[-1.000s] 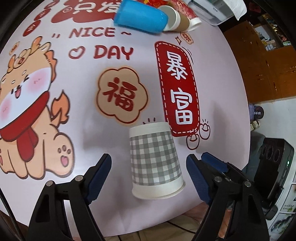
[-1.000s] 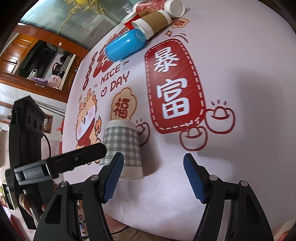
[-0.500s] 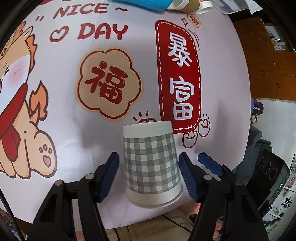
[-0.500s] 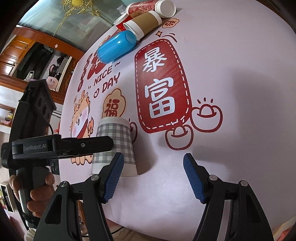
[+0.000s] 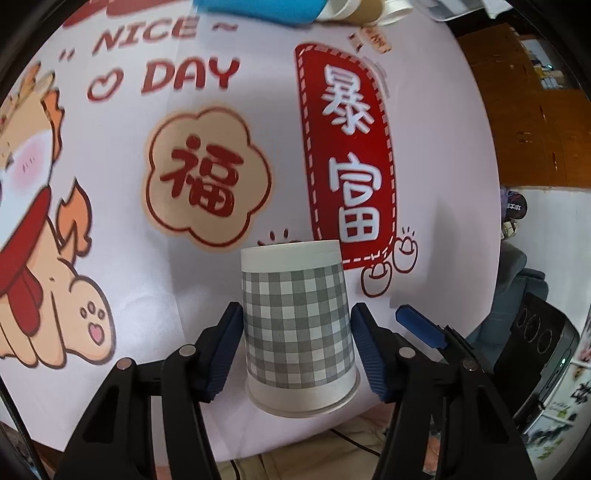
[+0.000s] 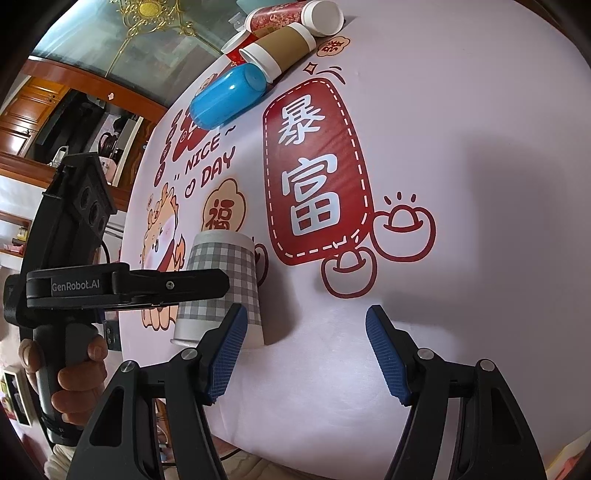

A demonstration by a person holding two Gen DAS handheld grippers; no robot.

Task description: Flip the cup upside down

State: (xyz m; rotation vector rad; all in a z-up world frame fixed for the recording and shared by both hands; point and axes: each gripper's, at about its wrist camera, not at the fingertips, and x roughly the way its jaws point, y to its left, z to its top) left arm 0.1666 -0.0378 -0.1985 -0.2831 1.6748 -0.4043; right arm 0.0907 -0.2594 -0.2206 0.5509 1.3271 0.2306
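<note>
A grey-and-white checked paper cup (image 5: 297,321) stands on the printed tablecloth near the front edge, its wider rim toward the bottom of the view and a flat white end on top. My left gripper (image 5: 295,350) has its blue pads closed against both sides of the cup. The cup also shows in the right wrist view (image 6: 221,284), with the left gripper's black arm (image 6: 129,284) across it. My right gripper (image 6: 304,354) is open and empty, just right of the cup.
A blue plastic cup (image 6: 229,96), a brown paper cup (image 6: 280,48) and a red patterned cup (image 6: 291,16) lie on their sides at the table's far edge. The table's front edge (image 5: 295,446) is just behind the checked cup.
My left gripper moved forward around the checked cup and closed from wide open until its pads met the cup's sides. The right gripper stayed open and drifted slightly.
</note>
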